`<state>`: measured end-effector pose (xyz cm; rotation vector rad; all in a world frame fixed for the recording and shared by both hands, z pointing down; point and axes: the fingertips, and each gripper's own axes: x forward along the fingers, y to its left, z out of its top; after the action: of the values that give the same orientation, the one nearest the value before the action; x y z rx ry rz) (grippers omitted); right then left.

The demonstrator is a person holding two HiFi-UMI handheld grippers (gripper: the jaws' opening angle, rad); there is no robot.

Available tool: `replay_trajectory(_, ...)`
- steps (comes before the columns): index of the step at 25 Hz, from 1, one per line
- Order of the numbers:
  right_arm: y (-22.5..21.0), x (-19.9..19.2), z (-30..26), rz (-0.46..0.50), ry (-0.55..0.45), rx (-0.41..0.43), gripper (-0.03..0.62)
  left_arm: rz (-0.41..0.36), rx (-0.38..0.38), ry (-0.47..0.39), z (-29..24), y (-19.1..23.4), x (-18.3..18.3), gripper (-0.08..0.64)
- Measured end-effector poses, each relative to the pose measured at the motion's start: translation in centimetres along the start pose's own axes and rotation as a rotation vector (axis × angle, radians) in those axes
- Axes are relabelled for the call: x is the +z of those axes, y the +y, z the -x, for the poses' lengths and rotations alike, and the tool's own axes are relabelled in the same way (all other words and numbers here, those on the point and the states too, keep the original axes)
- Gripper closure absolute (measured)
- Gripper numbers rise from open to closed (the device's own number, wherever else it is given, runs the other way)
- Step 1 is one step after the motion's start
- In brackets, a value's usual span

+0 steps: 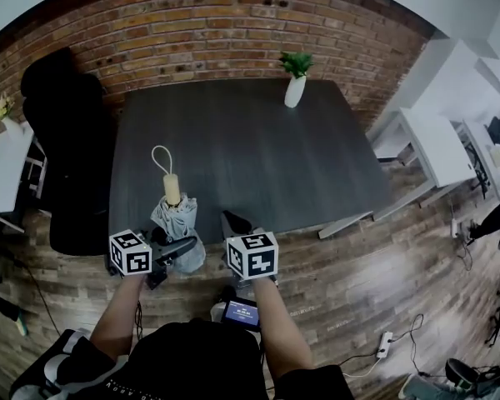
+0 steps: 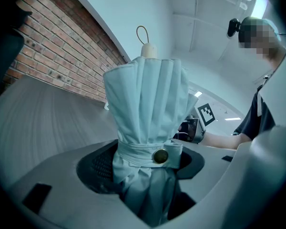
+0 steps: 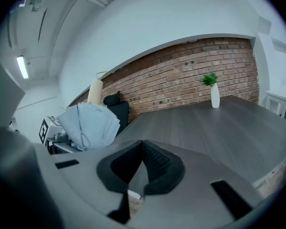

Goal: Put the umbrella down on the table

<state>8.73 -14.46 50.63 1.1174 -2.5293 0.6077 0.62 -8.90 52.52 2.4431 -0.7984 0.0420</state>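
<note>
Umbrella upright in my left tool, at the counter's near left edge

My left tool (image 2: 148, 162) is clamped wide around the strapped waist of the folded umbrella (image 2: 145, 104), whose long axis stands nearly upright with the handle (image 1: 172, 188) and its loop on top. The counter (image 1: 258, 152) lies ahead and below. From the head view the lower end seems to hang just at the near edge, though I can't be sure. My right tool (image 3: 142, 165) is closed on nothing, just beside on the right, so laying it flat falls to the left.

Bare tabletop (image 1: 258, 165) ahead, one white vase (image 1: 294, 90) at its far edge, black chair (image 1: 67, 182) beside its left side.
</note>
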Motion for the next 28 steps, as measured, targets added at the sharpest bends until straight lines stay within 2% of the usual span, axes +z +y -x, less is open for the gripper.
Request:
replay_trajectory(9,-3.5,3.4,-3.6,0.039,0.020,0.109,0.583,0.034,0.104,-0.046,-2.8,3.2,3.2,0.267)
replay_trajectory(17,-4.7,3.7,-6.7,0.033,0.056,0.173,0.583,0.067,0.165,-0.066,-3.4,5.4,3.8,0.267)
replay_trajectory(23,-5.0,3.4,-9.5,0.025,0.084,0.181,0.583,0.082,0.186,-0.066,-3.1,8.3,4.1,0.267)
replay_trajectory(28,-5.5,4.8,-12.3,0.035,0.093,0.166,0.583,0.100,0.180,-0.077,-3.2,11.6,5.3,0.267)
